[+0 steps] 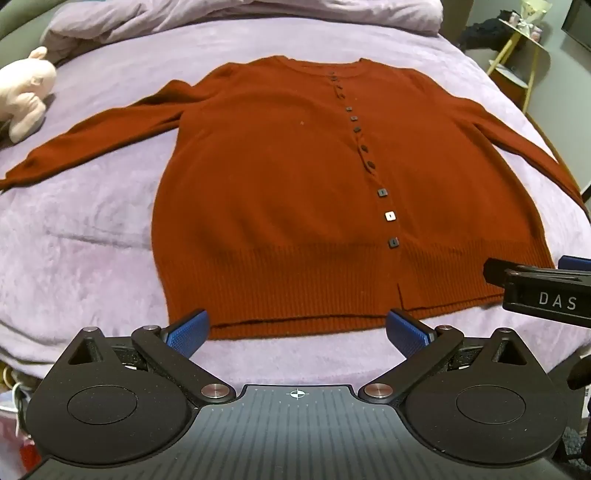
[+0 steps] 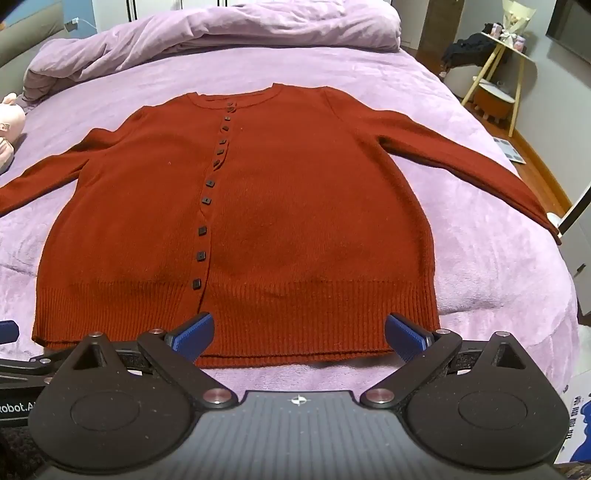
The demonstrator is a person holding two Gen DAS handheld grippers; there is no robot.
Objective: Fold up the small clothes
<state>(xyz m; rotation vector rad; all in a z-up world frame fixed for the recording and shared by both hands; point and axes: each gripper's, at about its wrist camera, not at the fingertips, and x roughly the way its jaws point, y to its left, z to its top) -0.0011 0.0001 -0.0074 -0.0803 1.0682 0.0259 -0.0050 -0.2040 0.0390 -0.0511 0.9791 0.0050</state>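
On a bed [image 1: 92, 236] covered in a lilac plush blanket, a rust-red knitted cardigan [image 1: 288, 192] lies flat and face up, its ribbed hem nearest the cameras and its round neckline at the far side. Both sleeves are spread outward from the cardigan's body, angling down toward the bed's side edges; the right sleeve's cuff reaches the bed's edge, seen in the right wrist view. A band of bare blanket runs between the cardigan's hem and the near edge of the bed, and open blanket lies on either side of the cardigan's body beneath the sleeves. Beyond the neckline, a bunched lilac duvet [image 2: 229, 33] sits well apart from the cardigan. A pale plush toy [image 1: 26, 96] rests beyond the left sleeve, near it but not touching. The cardigan is buttoned shut by a line of small dark square buttons [image 1: 382, 192] running from neck to hem, with a short slit at the bottom of the placket. The knit looks smooth with few wrinkles. The left gripper [image 1: 297, 332] hovers at the hem left of the placket, its blue-padded fingers [image 1: 186, 332] spread wide and holding nothing. The right gripper [image 2: 298, 338] hovers at the hem right of the placket, its fingers [image 2: 406, 338] equally wide and empty.
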